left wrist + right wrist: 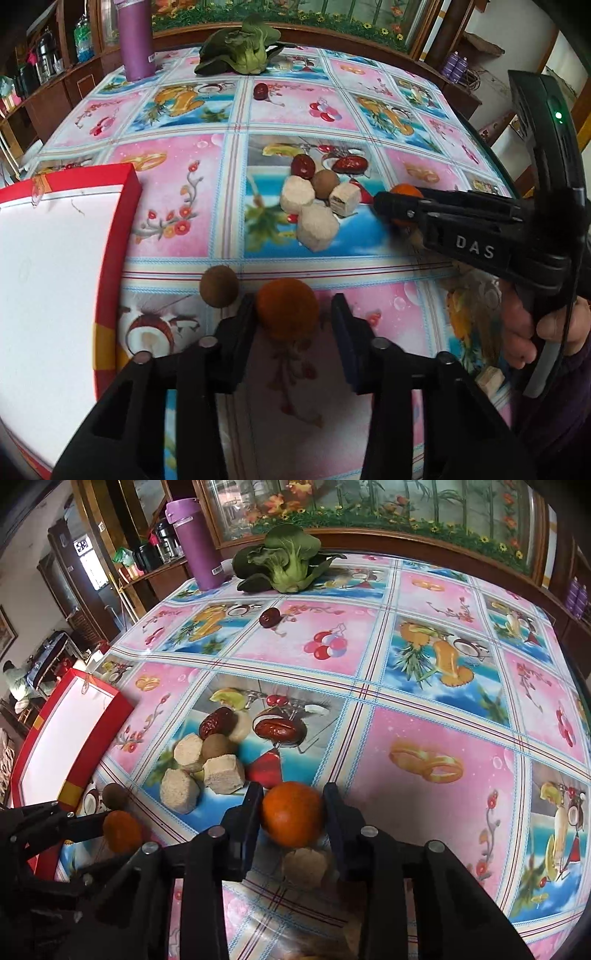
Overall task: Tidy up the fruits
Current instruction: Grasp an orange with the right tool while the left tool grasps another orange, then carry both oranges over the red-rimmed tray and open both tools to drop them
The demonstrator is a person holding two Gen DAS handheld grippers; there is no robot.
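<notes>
A small fuzzy orange fruit (288, 308) lies on the tablecloth between the fingers of my left gripper (293, 314), which is open, with a gap on the fruit's right side. A brown longan (218, 286) sits just to its left. My right gripper (293, 801) is shut on a smoother orange (293, 814), and a beige cake (304, 864) lies under it. From the left wrist view, the right gripper (382, 206) comes in from the right, the orange (406, 190) in its tips. A red box (122, 206) with a white inside stands at the left.
A pile of red dates (303, 166), a longan (325, 183) and beige cakes (317, 225) lies mid-table. A lone date (260, 91), a bok choy (243, 48) and a purple bottle (136, 40) stand farther back. A hand (546, 325) holds the right gripper.
</notes>
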